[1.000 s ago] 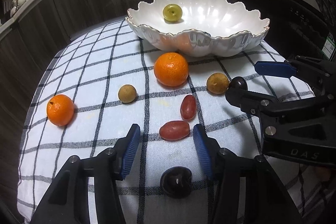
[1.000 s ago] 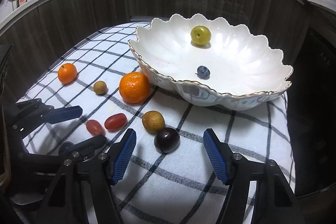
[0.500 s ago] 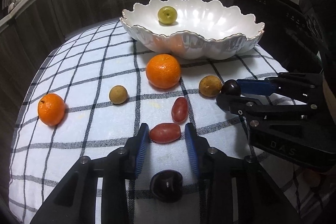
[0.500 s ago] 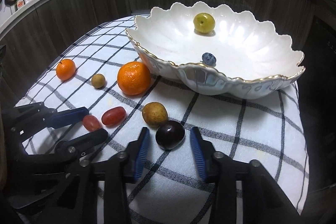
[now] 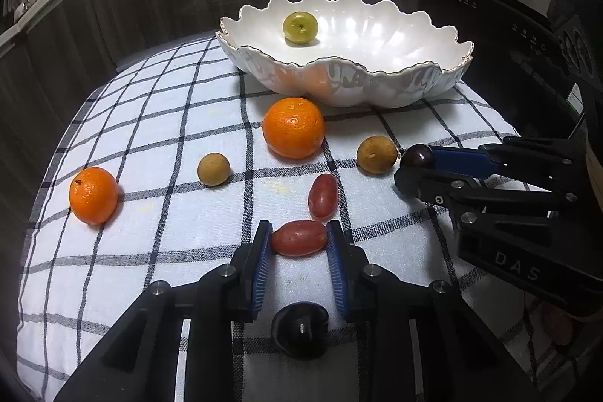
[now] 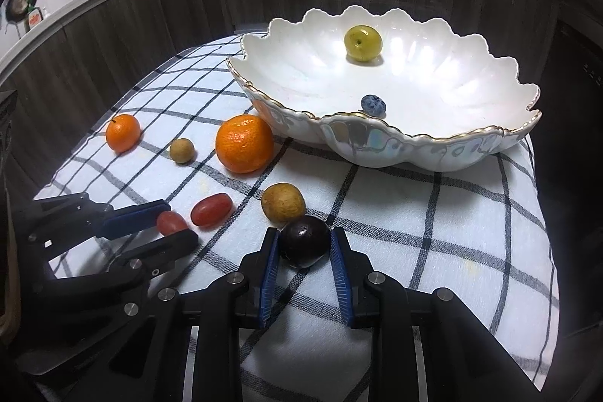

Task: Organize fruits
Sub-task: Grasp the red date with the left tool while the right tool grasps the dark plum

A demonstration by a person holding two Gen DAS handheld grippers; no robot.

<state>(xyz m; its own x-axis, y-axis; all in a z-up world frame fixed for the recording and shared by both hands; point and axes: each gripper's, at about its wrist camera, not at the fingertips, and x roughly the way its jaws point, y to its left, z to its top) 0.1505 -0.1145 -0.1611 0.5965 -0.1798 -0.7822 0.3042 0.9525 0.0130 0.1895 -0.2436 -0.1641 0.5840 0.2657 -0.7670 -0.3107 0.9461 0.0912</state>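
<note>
My left gripper [image 5: 299, 232] is closing, and its blue pads touch both ends of a red grape [image 5: 299, 238] lying on the checked cloth. A second red grape [image 5: 322, 195] lies just beyond it. My right gripper [image 6: 304, 236] is closing too, with its pads against the sides of a dark plum [image 6: 304, 240] on the cloth. A brown longan [image 6: 283, 203] sits right behind that plum. The white scalloped bowl [image 6: 414, 145] at the back holds a green plum [image 6: 363, 43] and a blueberry [image 6: 373, 104].
A large orange [image 5: 293, 127] lies in front of the bowl, with a small orange [image 5: 93, 195] and a second longan [image 5: 213, 169] to the left. Another dark plum [image 5: 300, 330] rests under the left gripper. Dark wood panels ring the cloth-covered table [image 5: 150, 123].
Both grippers have narrowed from wide open until their pads meet the fruit, the left on the red grape and the right on the dark plum. Neither fruit has left the cloth.
</note>
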